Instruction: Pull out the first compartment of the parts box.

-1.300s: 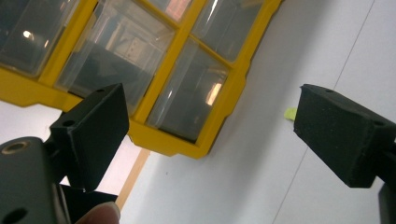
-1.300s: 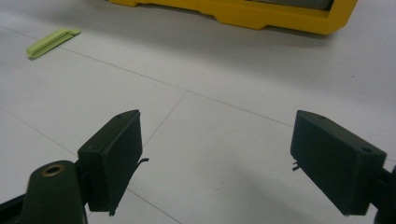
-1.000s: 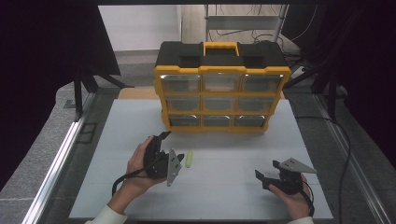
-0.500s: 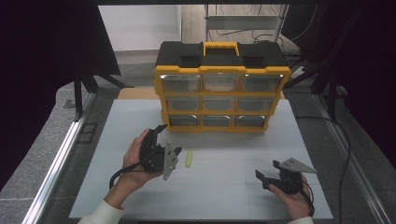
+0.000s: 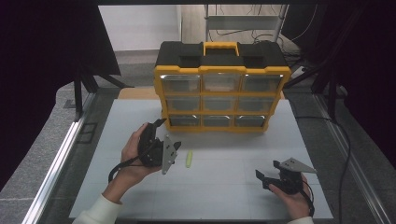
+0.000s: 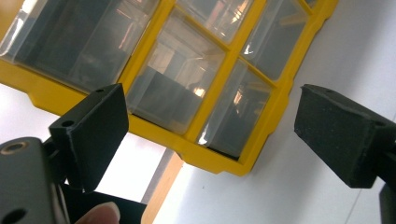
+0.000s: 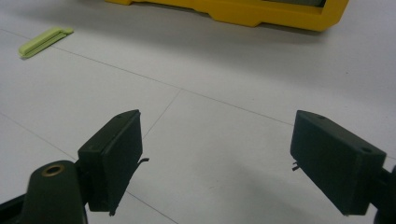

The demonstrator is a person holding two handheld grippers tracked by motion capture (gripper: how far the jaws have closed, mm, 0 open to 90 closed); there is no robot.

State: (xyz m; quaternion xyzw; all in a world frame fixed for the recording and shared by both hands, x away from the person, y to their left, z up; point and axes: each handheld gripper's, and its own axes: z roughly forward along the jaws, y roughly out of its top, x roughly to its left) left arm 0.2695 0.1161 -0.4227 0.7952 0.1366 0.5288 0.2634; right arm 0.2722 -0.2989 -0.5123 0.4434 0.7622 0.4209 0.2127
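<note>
A yellow and black organizer box [image 5: 222, 100] with clear drawers stands at the back middle of the white table [image 5: 224, 196]. My left gripper [image 5: 166, 135] is held on its side just in front of the box's lower left corner, open and empty. In the left gripper view the left gripper [image 6: 212, 135] faces the box's yellow frame [image 6: 261, 121] and a clear drawer [image 6: 173, 98], seen tilted. A small yellow-green strip [image 5: 189, 158] lies flat to the right of that hand. My right gripper [image 5: 268, 171] rests low near the front right, open and empty. In the right gripper view the right gripper [image 7: 233, 158] points towards the strip [image 7: 45, 41].
A metal rail [image 5: 56, 163] runs along the table's left edge and a cable [image 5: 343, 140] trails down the right side. Dark curtains close in both sides. Bare white tabletop [image 7: 210, 74] lies between the two grippers and the box.
My left gripper has moved forward and a little right towards the box's lower left drawers. The right gripper and the strip have stayed put.
</note>
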